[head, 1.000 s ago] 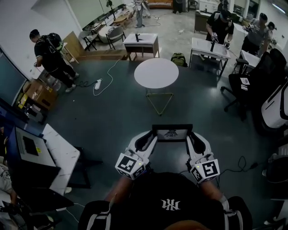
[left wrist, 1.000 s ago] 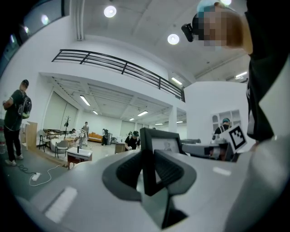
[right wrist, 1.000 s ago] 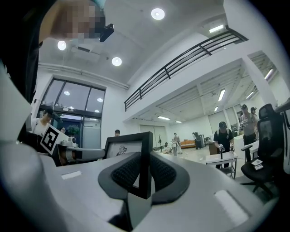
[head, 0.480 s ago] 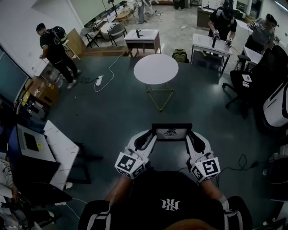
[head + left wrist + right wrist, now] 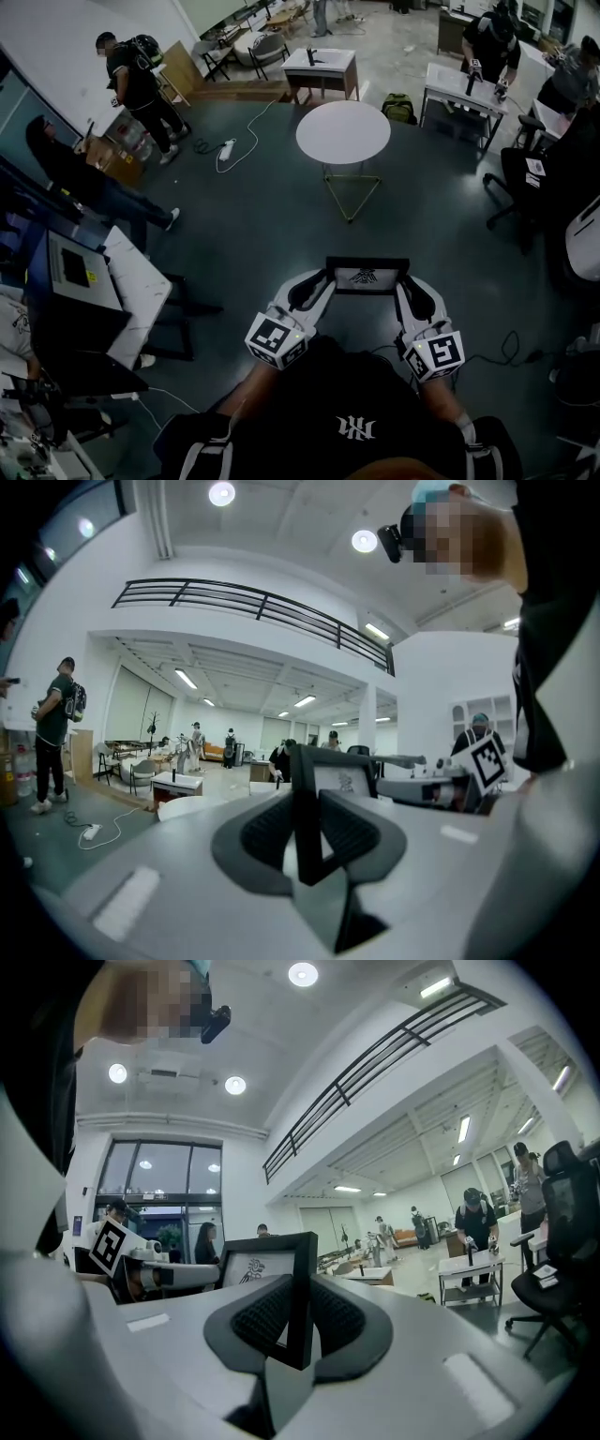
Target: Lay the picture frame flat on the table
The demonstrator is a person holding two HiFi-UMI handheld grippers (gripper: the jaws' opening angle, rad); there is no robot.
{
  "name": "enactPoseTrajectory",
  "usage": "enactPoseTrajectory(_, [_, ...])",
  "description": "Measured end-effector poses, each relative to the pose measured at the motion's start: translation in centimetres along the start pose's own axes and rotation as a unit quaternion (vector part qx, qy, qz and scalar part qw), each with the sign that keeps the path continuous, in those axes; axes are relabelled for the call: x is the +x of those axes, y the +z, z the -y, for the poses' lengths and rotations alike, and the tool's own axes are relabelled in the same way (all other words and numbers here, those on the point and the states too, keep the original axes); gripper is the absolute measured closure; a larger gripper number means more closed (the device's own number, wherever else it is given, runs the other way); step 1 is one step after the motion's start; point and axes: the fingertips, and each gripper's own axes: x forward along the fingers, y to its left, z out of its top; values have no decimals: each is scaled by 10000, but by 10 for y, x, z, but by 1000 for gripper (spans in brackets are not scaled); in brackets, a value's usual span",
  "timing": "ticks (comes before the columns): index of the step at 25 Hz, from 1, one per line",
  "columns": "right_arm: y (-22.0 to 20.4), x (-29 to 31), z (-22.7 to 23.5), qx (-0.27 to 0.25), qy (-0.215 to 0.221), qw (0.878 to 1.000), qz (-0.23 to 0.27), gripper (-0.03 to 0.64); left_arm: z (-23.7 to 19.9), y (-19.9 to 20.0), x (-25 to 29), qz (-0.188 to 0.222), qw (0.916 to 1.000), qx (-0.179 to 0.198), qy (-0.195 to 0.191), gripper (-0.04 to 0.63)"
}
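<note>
Right, head view first. Both forearms reach forward from my torso. The left gripper [image 5: 312, 286] and right gripper [image 5: 410, 288] close in on opposite side edges of the picture frame [image 5: 367, 276]. The frame hangs in the air over the dark floor, just ahead of my chest and well apart from the round white table [image 5: 343, 132]. A cardboard box [image 5: 119, 157] sits by the left wall; its contents are too small to make out.

Left gripper view: the left gripper [image 5: 307, 829] points about level. Its dark pads [image 5: 262, 832] are clamped on the frame's [image 5: 342, 780] black edge, which stands upright between them. This view shows the printed picture behind the glass more closely than the head view does, and the right gripper [image 5: 427, 787] across from it.

Right gripper view: the right gripper [image 5: 300, 1324] is also about level, jaws clenched on the frame's [image 5: 258, 1267] other upright edge. The left gripper [image 5: 173, 1274] shows beyond the frame.
</note>
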Motion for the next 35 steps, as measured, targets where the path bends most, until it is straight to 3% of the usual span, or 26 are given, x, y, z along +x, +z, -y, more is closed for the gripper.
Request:
enactPoseTrajectory(11, [-8,54,15,89,321,9994,-133,566,-39,-7,18,-38,9996,-94,271,512])
enactPoseTrajectory(21, [25,137,49,-302,147,9993,-191,565,-112,25,88,410,9988,-254,48,512])
enactPoseTrajectory(26, [47,205,57,-379,49,9991,-161,565,-173,48,117,507,9982,-332,-42,512])
enactPoseTrajectory(35, [47,273,69,-479,-13,9988,-108,563,-233,50,147,640,9973,-332,-126,512])
